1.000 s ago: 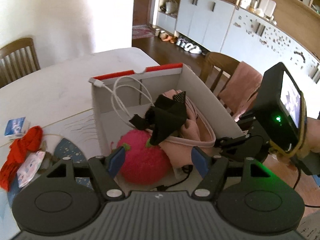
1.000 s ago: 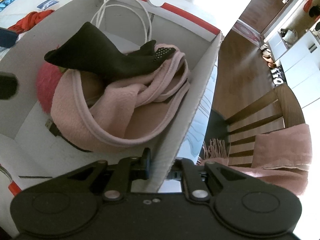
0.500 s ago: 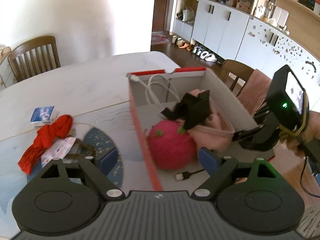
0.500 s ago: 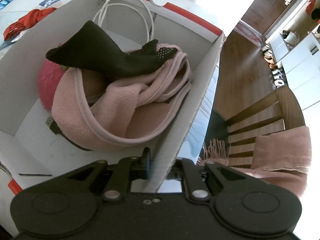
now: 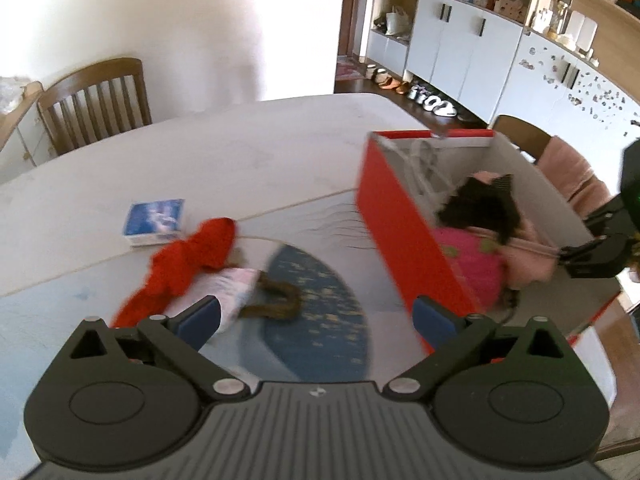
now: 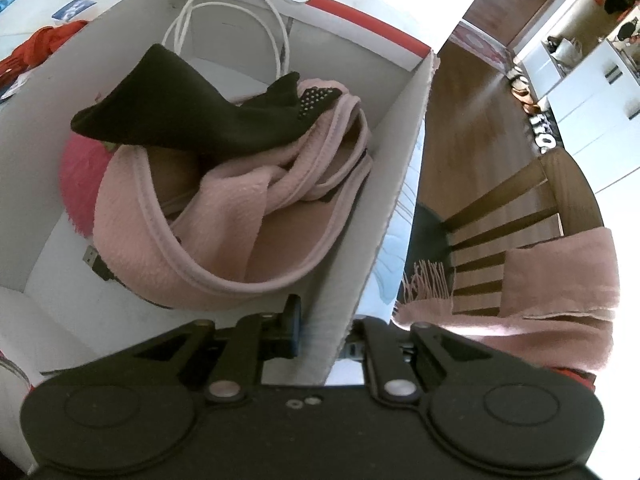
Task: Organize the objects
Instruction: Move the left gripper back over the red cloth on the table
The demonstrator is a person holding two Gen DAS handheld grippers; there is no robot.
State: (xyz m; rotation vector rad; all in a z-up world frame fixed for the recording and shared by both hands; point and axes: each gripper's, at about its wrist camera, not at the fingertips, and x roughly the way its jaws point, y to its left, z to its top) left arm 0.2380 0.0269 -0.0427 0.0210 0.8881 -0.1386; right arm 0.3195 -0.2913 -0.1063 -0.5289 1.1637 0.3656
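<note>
The red box (image 6: 352, 248) sits on the tabletop (image 5: 240, 160), holding a pink fuzzy ball (image 5: 472, 268), a pink scarf (image 6: 224, 216), a black sock (image 6: 192, 120) on top and a white cable (image 6: 240, 16) at the far wall. The right gripper (image 6: 324, 328) pinches the box's side wall. The left gripper (image 5: 316, 316) is opening wide, empty, over a red cloth (image 5: 188, 264) lying outside the box.

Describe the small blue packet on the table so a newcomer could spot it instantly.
Start at the red box on the white table and look left across the bare tabletop, past the crumpled red cloth. The packet lies flat at that cloth's far end. It is the only flat, rectangular item there, blue and white.
</note>
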